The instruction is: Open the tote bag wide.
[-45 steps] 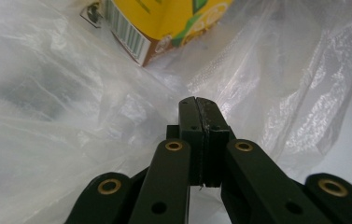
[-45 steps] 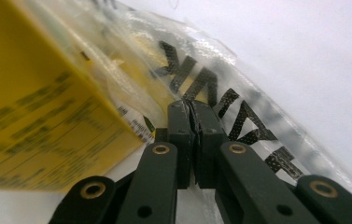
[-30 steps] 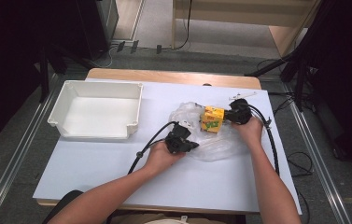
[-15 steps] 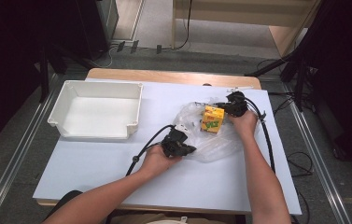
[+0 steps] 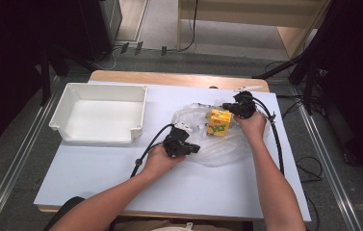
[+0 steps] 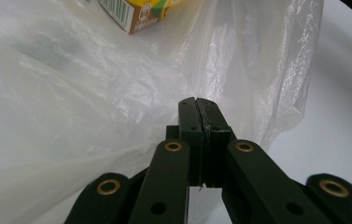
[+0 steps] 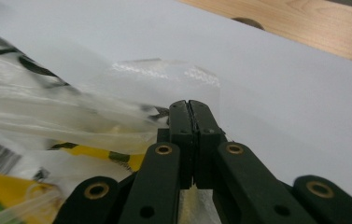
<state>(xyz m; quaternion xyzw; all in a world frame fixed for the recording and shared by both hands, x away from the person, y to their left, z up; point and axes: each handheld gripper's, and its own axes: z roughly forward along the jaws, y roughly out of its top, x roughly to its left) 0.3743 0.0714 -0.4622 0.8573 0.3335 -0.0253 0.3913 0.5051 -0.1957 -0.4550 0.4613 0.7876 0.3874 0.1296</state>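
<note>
A clear plastic bag [image 5: 227,147] lies crumpled on the white table top [image 5: 121,187], with a yellow drink carton [image 5: 219,121] in it. My left gripper [image 5: 196,148] is at the bag's near left edge, its jaws shut with the film [image 6: 71,93] pinched at them [image 6: 196,101]. The carton's corner [image 6: 136,11] shows beyond. My right gripper [image 5: 228,107] is at the bag's far side, just right of the carton. Its jaws are shut [image 7: 188,103] on bag film [image 7: 47,121], and the yellow carton [image 7: 5,191] shows through it.
A white empty tray [image 5: 58,120] stands at the table's left, clear of both hands. Black cables [image 5: 275,139] trail from each gripper. A wooden strip [image 5: 169,77] runs along the far edge. Metal rails [image 5: 15,159] flank the table.
The right gripper has pulled a little farther away with the bag's far edge. The left gripper shifted slightly left. The bag is spread wider around the carton.
</note>
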